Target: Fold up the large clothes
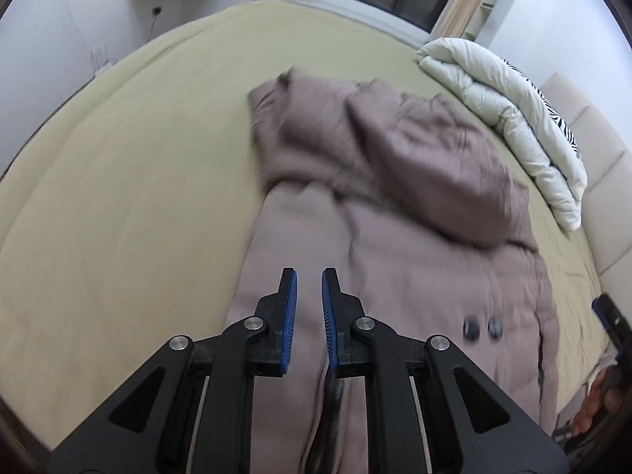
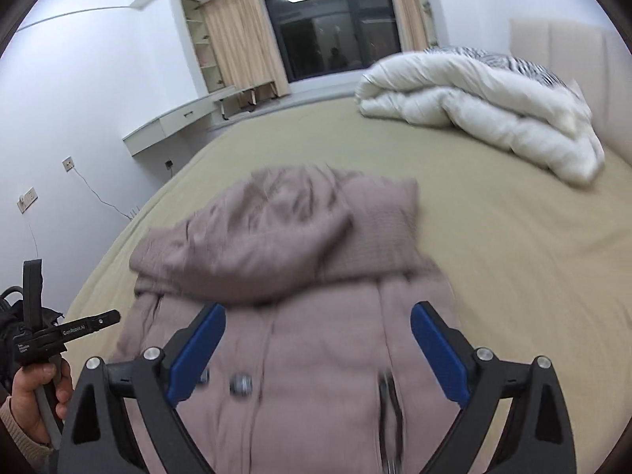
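Mauve-grey padded coat (image 1: 395, 237) lies flat on the olive bed sheet (image 1: 118, 197), front up; sleeves folded across the upper body, knit cuffs (image 2: 387, 229) showing at the far end; two dark buttons (image 1: 482, 330) near the lower front; both views motion-blurred.

Left gripper (image 1: 309, 276): blue-padded fingers (image 1: 290, 316) close together with a narrow gap between them, nothing held; coat fabric lies below and ahead of the tips, coat's left edge running just left of the fingers; cannot tell whether the tips touch the cloth.

Right gripper (image 2: 318, 316): fingers (image 2: 197, 351) spread wide, nothing between them; coat's mid-body lies under and between the two fingers, the folded sleeves just beyond the tips; contact with the cloth not readable.

Left gripper also seen at the left edge of the right wrist view, handle in the person's hand (image 2: 35, 399), off the coat's left side.

White duvet (image 2: 474, 102) bundled at the far right of the bed, well apart from the coat, beside the beige headboard (image 1: 600, 166); dark window (image 2: 331, 27) and beige curtains (image 2: 241, 39) on the far wall.
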